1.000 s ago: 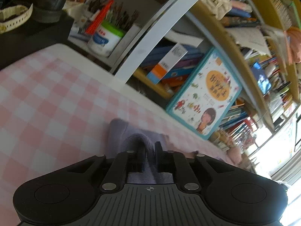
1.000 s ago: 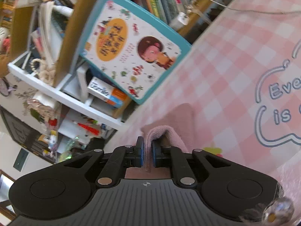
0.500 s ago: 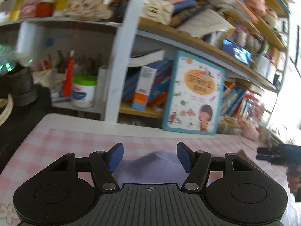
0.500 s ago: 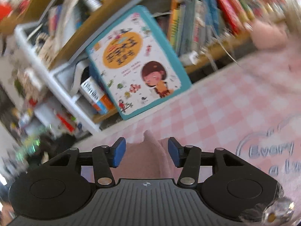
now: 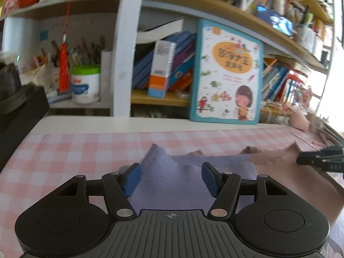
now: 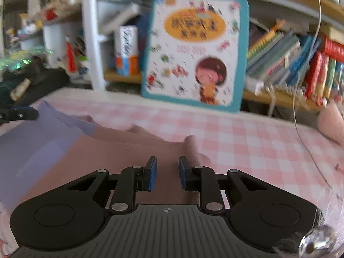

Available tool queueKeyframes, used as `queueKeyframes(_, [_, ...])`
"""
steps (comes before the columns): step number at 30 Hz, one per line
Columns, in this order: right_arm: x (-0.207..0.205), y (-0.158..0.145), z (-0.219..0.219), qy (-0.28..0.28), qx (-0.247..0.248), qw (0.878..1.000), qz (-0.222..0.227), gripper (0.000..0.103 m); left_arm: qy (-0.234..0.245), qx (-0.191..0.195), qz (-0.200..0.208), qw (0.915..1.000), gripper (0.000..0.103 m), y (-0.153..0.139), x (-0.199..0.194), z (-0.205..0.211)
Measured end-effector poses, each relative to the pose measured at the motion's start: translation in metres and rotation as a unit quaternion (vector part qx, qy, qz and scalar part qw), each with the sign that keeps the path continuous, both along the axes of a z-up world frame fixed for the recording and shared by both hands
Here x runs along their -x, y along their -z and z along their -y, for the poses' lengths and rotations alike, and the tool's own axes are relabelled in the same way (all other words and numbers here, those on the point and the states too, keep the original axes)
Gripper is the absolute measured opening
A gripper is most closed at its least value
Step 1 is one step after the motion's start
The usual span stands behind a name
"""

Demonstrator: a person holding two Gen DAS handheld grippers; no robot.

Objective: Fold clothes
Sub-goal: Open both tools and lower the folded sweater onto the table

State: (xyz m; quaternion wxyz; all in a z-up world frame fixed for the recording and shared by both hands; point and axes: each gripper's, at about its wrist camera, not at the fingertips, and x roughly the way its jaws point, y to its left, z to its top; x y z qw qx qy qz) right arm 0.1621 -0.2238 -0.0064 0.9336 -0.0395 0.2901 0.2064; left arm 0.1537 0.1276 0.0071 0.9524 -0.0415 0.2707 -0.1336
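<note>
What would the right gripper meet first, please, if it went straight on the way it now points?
Probably the raised pink fold of the garment just ahead of the open right gripper; beyond it lies the checked tablecloth, though depth is unclear.

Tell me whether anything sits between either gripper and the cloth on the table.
Nothing visible does. The left gripper is open directly over the purple part of the cloth, and the right gripper is open over its pink part, with no object in either gap.

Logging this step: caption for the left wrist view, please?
Open left tool above the purple-and-pink garment spread on the pink checked tablecloth, bookshelf behind.
</note>
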Motion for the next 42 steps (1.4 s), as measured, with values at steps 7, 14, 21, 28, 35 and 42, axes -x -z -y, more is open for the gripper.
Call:
queueKeyframes(7, [-0.014,0.008,0.039,0.101,-0.043,0.994,-0.018,0.013,-0.069,0.031,-0.010,0.9970,0.063,0.004,0.003,-0.032])
queueKeyframes(14, [0.009,0.002,0.066,0.077,-0.126,0.988,-0.039,0.032,-0.027,0.027,0.004,0.9993,0.061,-0.004,0.013,-0.037])
queueKeyframes(21, [0.019,0.010,0.061,0.054,-0.134,0.988,-0.055,0.014,0.005,-0.009,-0.040,0.9991,0.026,0.013,0.004,-0.019])
queueKeyframes(28, [0.023,0.015,0.061,0.052,-0.143,0.987,-0.058,0.007,-0.026,0.075,0.018,0.9967,0.005,-0.005,0.031,-0.042])
queueKeyframes(35, [0.022,0.018,0.064,0.064,-0.157,0.983,-0.064,0.007,-0.040,0.068,-0.037,0.9962,0.009,0.024,0.013,-0.044])
queueKeyframes(42, [0.022,0.022,0.069,0.073,-0.171,0.980,-0.073,0.035,-0.054,0.079,-0.042,0.9945,0.047,0.032,0.019,-0.051])
